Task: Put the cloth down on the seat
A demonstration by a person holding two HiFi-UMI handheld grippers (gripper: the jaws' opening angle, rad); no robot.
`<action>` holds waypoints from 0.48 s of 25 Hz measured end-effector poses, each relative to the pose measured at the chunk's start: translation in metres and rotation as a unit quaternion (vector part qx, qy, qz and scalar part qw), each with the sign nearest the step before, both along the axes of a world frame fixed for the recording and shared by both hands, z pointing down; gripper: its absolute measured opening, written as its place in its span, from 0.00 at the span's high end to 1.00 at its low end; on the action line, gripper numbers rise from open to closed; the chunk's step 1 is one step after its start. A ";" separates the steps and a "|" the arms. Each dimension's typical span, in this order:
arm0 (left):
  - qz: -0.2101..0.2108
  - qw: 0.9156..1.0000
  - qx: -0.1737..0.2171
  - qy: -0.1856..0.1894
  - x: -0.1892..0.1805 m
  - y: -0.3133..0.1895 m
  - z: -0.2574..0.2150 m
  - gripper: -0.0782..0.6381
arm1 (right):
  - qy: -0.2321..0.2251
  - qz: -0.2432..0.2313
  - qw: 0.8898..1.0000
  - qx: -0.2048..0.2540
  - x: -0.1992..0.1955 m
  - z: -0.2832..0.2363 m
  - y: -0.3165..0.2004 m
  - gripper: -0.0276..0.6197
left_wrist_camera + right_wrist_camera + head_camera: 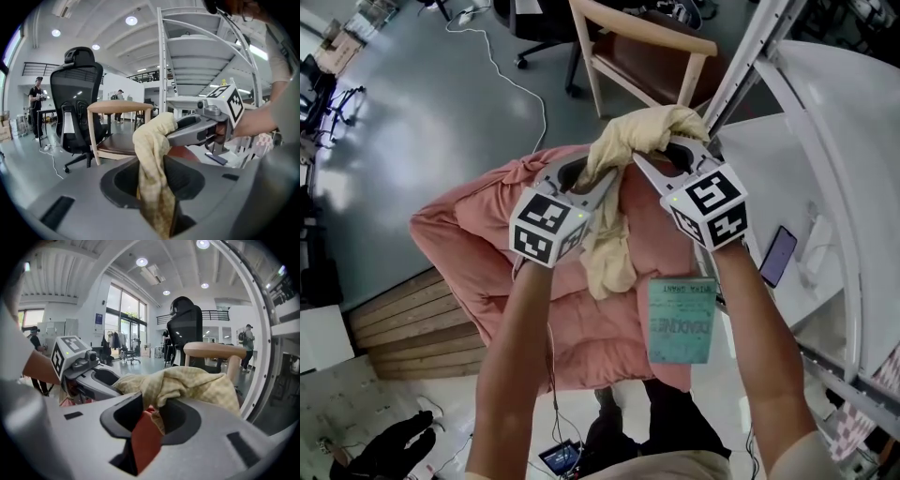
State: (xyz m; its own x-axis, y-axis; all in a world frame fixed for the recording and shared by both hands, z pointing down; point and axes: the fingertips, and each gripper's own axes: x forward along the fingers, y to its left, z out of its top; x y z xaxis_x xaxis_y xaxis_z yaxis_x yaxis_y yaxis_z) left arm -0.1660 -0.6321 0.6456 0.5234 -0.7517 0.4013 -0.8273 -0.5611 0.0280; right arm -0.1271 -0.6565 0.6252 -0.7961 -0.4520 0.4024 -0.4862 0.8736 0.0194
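**Item: cloth**, pale yellow, crumpled. It is carried in the air between the two claws. A bunched part bridges the claw tips, and a loose tail hangs down beside the left claw, over the seat. None of it can be seen lying flat on the seat.

**Left claw**: clenched on the cloth. In its own view the fabric fills the gap between the jaws and drops out of sight below.

**Right claw**: grasping the same cloth. In its own view a fold is pinched at the jaw tips and spills over the far jaw. The tips of the two claws lie close together, angled toward each other.

**Seat**: draped in rumpled pink fabric, directly beneath both claws. It shows red through the right claw's gap.

**Wooden chair**: beyond the claw tips, with a pale frame and dark seat pad. It also shows in both claw views.

**Office chair**: black, farther off than the wooden chair and to the left of the left claw.

**Phone**: dark, lying on the white surface to the right of the right claw.

**Cable**: white, trailing over the grey floor ahead of the left claw.
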 end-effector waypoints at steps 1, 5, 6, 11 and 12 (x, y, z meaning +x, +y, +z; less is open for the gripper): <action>-0.005 1.000 -0.006 0.015 -0.002 -0.002 0.005 0.71 | 0.012 -0.001 1.000 0.007 -0.001 0.004 -0.001 0.80; -0.020 0.998 -0.020 0.053 -0.007 -0.009 0.020 0.69 | 0.054 -0.001 0.998 0.032 -0.006 0.012 -0.001 0.79; -0.022 0.998 -0.023 0.055 -0.007 -0.010 0.024 0.69 | 0.064 -0.001 0.997 0.037 -0.006 0.015 -0.001 0.79; -0.021 0.997 -0.032 0.066 -0.007 -0.011 0.028 0.68 | 0.086 0.011 0.996 0.034 -0.007 0.020 -0.003 0.76; -0.015 0.997 -0.032 0.073 -0.006 -0.009 0.026 0.67 | 0.086 0.014 0.996 0.024 -0.007 0.020 -0.003 0.76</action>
